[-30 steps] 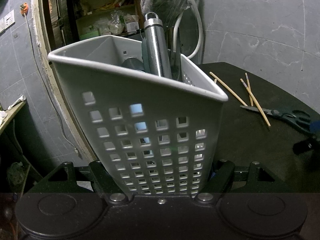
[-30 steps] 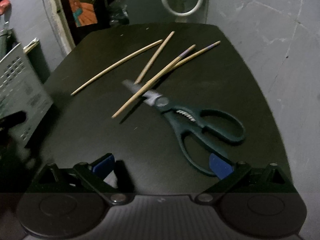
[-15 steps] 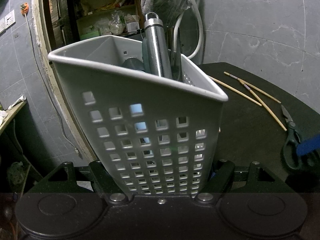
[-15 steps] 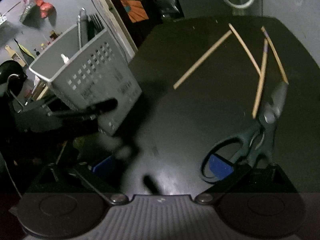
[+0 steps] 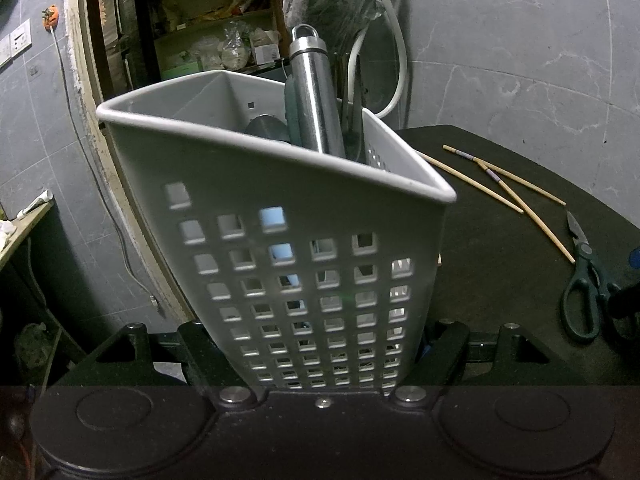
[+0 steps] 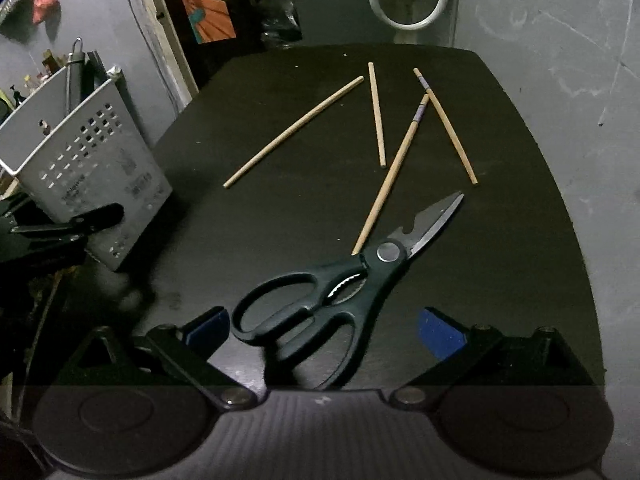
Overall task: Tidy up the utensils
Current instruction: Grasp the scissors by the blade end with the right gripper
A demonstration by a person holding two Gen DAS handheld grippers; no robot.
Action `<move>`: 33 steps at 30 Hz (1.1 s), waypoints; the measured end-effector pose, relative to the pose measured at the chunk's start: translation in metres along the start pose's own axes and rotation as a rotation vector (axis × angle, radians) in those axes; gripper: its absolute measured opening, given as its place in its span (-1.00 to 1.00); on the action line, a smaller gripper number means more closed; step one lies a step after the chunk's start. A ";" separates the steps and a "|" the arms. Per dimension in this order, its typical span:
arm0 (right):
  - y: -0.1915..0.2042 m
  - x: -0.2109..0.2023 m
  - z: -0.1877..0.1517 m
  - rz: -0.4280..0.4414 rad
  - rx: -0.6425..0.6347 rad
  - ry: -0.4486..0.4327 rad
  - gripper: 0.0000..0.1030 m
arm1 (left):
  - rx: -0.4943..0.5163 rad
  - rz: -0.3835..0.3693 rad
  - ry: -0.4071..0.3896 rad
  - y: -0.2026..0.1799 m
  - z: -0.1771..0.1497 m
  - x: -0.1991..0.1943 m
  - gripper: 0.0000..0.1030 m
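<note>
The grey perforated plastic basket [image 5: 304,280] is clamped by the left gripper [image 5: 316,364], tilted (prob. to present its mouth). The right gripper [image 6: 324,332] is held open w/ the dark-handled kitchen scissors [image 6: 320,300] lying between its blue pads [image 6: 440,332], untouched, ready for pickup; four wooden chopsticks [image 6: 376,112] are left just ahead.

A grey plastic utensil basket [image 5: 304,248] with square perforations stands tilted at the left edge of the dark table [image 6: 304,216]; a steel cylindrical handle [image 5: 314,92] with a ring at its top sticks up out of it beside darker utensils. Four bare wooden chopsticks [image 6: 294,132] lie scattered and apart on the tabletop, two with purple bands near one end. Black-handled kitchen scissors [image 6: 340,292] lie flat and closed nearer the camera, blades pointing up-right, one chopstick's end touching them by the pivot.
</note>
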State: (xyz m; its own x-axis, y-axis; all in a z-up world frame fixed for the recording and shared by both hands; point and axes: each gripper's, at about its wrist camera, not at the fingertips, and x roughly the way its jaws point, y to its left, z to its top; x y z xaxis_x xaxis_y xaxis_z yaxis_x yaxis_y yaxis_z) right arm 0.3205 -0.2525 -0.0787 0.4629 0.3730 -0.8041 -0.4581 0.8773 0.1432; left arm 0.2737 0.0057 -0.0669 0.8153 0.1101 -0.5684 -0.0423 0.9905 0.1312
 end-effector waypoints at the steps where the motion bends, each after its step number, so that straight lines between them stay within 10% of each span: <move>1: 0.001 0.000 0.000 -0.008 -0.005 0.000 0.99 | 0.000 0.000 0.000 0.000 0.000 0.000 0.52; 15: 0.002 0.002 -0.008 -0.024 -0.068 0.038 0.99 | -0.001 0.002 0.000 0.000 0.000 0.000 0.52; 33: 0.072 0.028 0.003 0.247 -0.264 0.053 0.99 | -0.001 0.002 0.004 0.001 -0.001 0.001 0.52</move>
State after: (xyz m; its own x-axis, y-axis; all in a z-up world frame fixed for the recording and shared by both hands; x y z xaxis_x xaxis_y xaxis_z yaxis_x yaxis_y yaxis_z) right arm 0.3022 -0.1777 -0.0890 0.2774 0.5416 -0.7936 -0.7345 0.6520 0.1882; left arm 0.2742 0.0065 -0.0678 0.8131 0.1129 -0.5711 -0.0446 0.9902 0.1321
